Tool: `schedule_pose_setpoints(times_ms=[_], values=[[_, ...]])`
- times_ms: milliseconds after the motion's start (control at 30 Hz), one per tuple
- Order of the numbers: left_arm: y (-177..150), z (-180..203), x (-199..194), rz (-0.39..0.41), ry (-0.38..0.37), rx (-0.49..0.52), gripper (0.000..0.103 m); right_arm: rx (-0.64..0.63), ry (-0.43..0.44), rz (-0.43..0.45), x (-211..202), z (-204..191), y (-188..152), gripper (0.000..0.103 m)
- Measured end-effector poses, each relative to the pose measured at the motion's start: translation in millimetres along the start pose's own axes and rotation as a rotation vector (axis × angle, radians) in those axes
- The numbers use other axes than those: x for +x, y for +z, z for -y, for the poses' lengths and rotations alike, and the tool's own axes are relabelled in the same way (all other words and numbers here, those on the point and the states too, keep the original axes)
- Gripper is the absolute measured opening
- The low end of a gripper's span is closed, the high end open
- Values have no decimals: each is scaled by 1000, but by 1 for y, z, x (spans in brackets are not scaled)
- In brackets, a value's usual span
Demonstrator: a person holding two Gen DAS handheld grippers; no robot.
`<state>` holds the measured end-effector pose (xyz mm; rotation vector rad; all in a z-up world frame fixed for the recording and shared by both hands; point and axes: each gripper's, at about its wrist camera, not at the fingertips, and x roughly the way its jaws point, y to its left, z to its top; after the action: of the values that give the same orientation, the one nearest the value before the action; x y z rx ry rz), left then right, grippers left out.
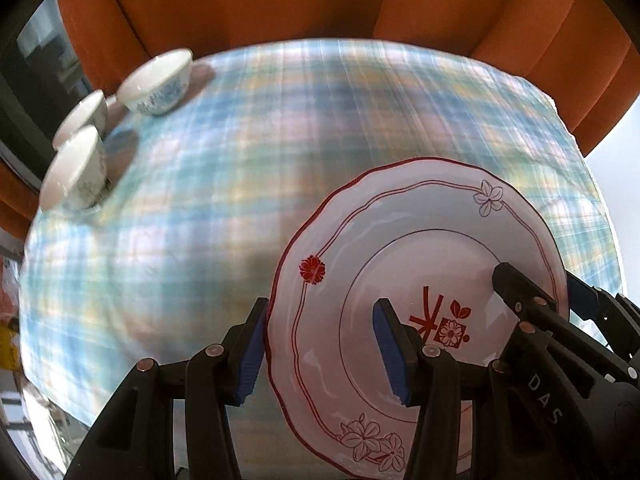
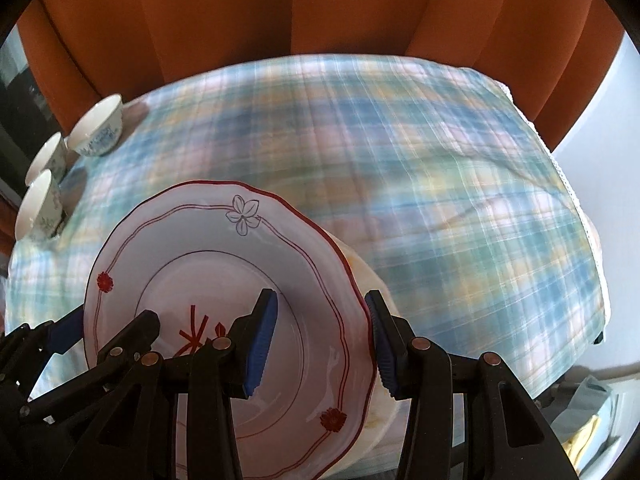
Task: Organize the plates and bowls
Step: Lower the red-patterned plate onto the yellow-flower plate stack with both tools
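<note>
A white plate (image 1: 420,248) with a red scalloped rim and flower prints is held between both grippers above the plaid table; it also shows in the right wrist view (image 2: 208,256). My left gripper (image 1: 320,352) straddles the plate's left rim, jaws wide, one finger above and one below. My right gripper (image 2: 320,344) straddles its right rim the same way. A second pale plate (image 2: 372,280) lies under the first. Three white bowls (image 1: 156,88) stand at the far left of the table, also in the right wrist view (image 2: 96,132).
The table carries a blue-green plaid cloth (image 1: 320,128). Orange curtains (image 1: 280,4) hang behind it. The table's right edge (image 2: 576,200) has lace trim, with clutter (image 2: 592,412) below on the floor.
</note>
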<state>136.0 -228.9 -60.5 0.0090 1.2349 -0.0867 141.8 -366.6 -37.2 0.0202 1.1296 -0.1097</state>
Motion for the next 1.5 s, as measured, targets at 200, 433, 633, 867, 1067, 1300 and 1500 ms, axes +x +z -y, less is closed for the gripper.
schedule_pose_setpoints(times_ms=[200, 433, 633, 867, 1067, 1300, 1500], values=[[-13, 16, 18, -35, -32, -53, 58, -38, -2, -30, 15, 22, -2, 50], [-19, 31, 24, -30, 16, -59, 60, -75, 31, -65, 31, 30, -1, 50], [-19, 35, 26, -19, 56, -61, 60, -91, 53, -70, 39, 33, 0, 50], [-20, 36, 26, -4, 71, -62, 61, -91, 107, -65, 38, 40, -2, 50], [-19, 37, 26, -2, 79, -75, 61, -85, 111, -27, 29, 49, -7, 31], [-21, 34, 21, -2, 137, -83, 60, -95, 134, -41, 30, 46, -6, 31], [-23, 28, 22, 7, 180, -108, 60, -122, 127, -33, 34, 31, -8, 31]])
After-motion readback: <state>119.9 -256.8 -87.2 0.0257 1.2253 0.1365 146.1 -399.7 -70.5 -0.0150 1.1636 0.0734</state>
